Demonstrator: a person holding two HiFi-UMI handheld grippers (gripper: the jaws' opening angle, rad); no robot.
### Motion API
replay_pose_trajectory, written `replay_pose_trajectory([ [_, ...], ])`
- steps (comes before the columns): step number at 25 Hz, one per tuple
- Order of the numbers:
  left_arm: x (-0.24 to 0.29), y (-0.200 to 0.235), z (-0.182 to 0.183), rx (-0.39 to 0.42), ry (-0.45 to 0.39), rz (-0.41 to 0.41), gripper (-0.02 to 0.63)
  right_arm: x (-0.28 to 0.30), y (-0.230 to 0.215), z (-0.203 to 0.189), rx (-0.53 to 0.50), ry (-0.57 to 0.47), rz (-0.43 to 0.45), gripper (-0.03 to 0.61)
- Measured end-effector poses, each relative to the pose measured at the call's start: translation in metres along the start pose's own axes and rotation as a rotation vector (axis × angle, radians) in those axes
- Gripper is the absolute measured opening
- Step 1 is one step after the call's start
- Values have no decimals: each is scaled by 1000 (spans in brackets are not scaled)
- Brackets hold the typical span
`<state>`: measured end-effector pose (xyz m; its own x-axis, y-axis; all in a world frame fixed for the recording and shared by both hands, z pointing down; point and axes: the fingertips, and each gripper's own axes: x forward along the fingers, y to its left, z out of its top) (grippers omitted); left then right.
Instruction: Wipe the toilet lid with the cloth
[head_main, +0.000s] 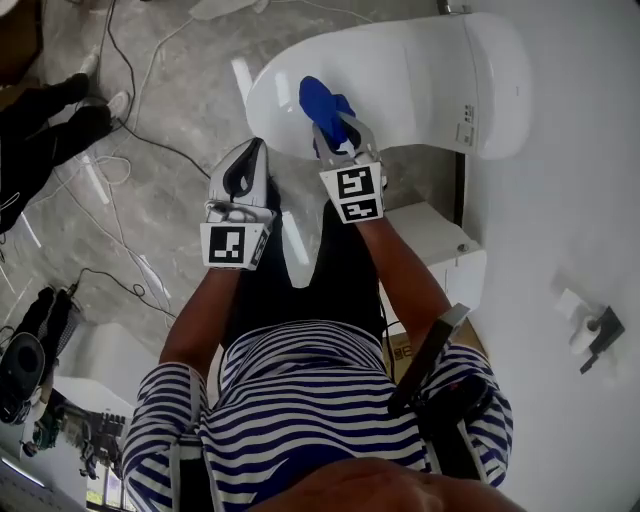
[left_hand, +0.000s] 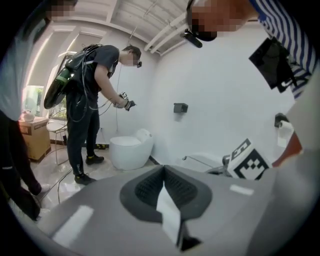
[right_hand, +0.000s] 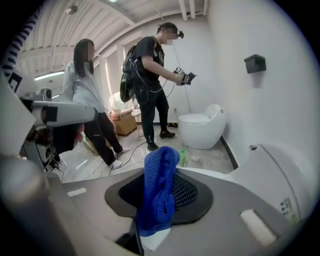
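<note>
The person in the striped shirt (head_main: 300, 410) stands over the white toilet, a gripper in each hand. The right gripper (head_main: 336, 132) has its jaws clamped on the blue cloth (head_main: 319, 100), which bunches up and pokes out beyond the fingertips. From above, the cloth sits over the front end of the closed toilet lid (head_main: 430, 65); I cannot tell whether it is touching the lid. The left gripper (left_hand: 164, 183) is held just beside the right one, off the lid's front edge and over the grey marble floor (head_main: 190, 120); its jaws are pressed together with nothing between them. Black and white cables (head_main: 135, 125) trail across that floor. Further into the room a second person wearing a backpack (right_hand: 152, 75) bends over another white toilet (right_hand: 202, 129) with grippers in hand, and a third person in a pale top (right_hand: 85, 87) stands near them. A cardboard box (right_hand: 125, 122) sits on the floor behind them, and a small green bottle (right_hand: 183, 157) stands near that other toilet.
</note>
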<state>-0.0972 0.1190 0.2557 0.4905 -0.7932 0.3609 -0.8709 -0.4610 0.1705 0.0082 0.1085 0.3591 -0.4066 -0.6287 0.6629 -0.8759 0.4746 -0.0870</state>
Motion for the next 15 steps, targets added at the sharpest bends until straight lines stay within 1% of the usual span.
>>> replay_pose_trajectory([
  [4, 2, -44, 77, 40, -69, -60, 3, -84, -36, 74, 9, -114, -51, 118],
  [7, 5, -67, 137, 68, -132, -85, 3, -137, -55, 132, -2, -216, -73, 118],
  [9, -5, -85, 169, 86, -151, -95, 3, -178, -56, 160, 4, -262, -72, 118],
  [12, -32, -115, 206, 109, -142, -118, 3, -244, -45, 192, 7, -309, -61, 118],
  [15, -45, -138, 242, 143, -182, -148, 3, -288, -46, 223, -15, -372, -57, 118],
])
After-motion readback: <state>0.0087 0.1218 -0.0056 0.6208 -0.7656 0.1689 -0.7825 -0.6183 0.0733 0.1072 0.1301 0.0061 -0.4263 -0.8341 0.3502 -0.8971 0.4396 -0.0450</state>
